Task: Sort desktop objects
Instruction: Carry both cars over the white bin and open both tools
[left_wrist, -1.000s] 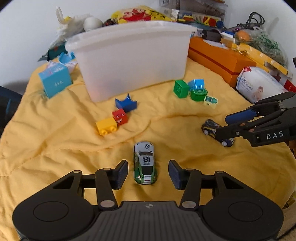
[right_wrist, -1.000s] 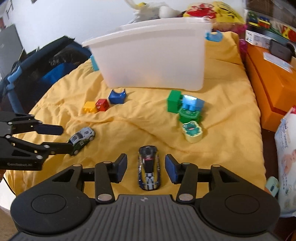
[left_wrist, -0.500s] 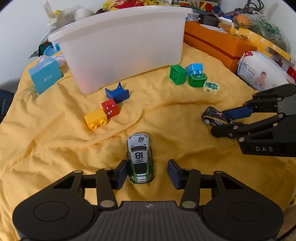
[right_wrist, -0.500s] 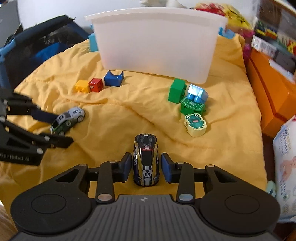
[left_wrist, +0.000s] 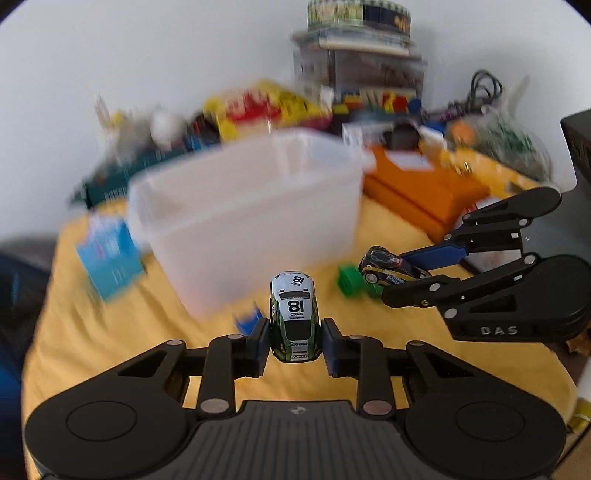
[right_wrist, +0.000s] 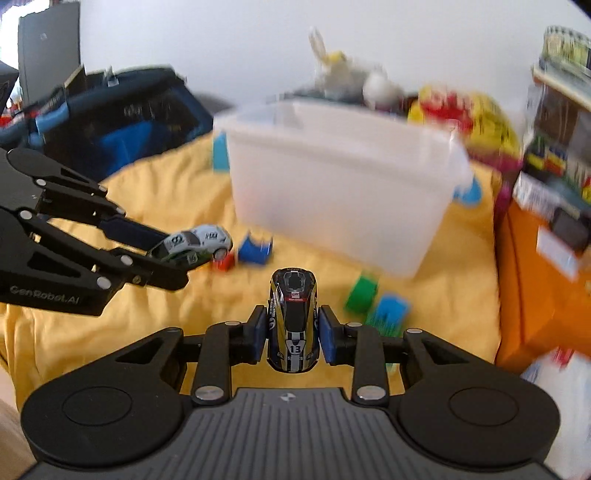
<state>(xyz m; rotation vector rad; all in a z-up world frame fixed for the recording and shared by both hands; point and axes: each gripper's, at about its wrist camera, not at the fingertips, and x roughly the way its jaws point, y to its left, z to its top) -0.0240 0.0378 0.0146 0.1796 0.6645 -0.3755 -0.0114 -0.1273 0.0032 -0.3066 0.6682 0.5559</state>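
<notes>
A large translucent white plastic bin (left_wrist: 251, 221) sits in the middle of the left wrist view and upper centre-right of the right wrist view, resting on a yellow blanket (left_wrist: 110, 332). Motion blur softens it; what is inside cannot be told.

At lower centre of the left wrist view, the left gripper (left_wrist: 295, 341) is clamped on a green and white toy car (left_wrist: 294, 317) numbered 18, nose pointing away toward the bin, raised off the blanket. At lower centre of the right wrist view, the right gripper (right_wrist: 293, 334) is clamped on a black and yellow toy car (right_wrist: 293, 319) numbered 13, also nose-forward and lifted. Each gripper appears in the other's view: the right one at mid right of the left wrist view, the left one at mid left of the right wrist view, each with its car between its fingers.

On the blanket in front of the bin lie small blocks: a blue block (right_wrist: 255, 249) beside a red block (right_wrist: 223, 263) left of centre in the right wrist view, and a green block (right_wrist: 362, 291) next to another blue block (right_wrist: 389, 310) right of centre.

An orange box (left_wrist: 424, 192) sits at right of the bin. Blurred toys and packages crowd against a white wall (left_wrist: 147, 55) behind. A dark blue bag (right_wrist: 110, 118) fills the upper left of the right wrist view.
</notes>
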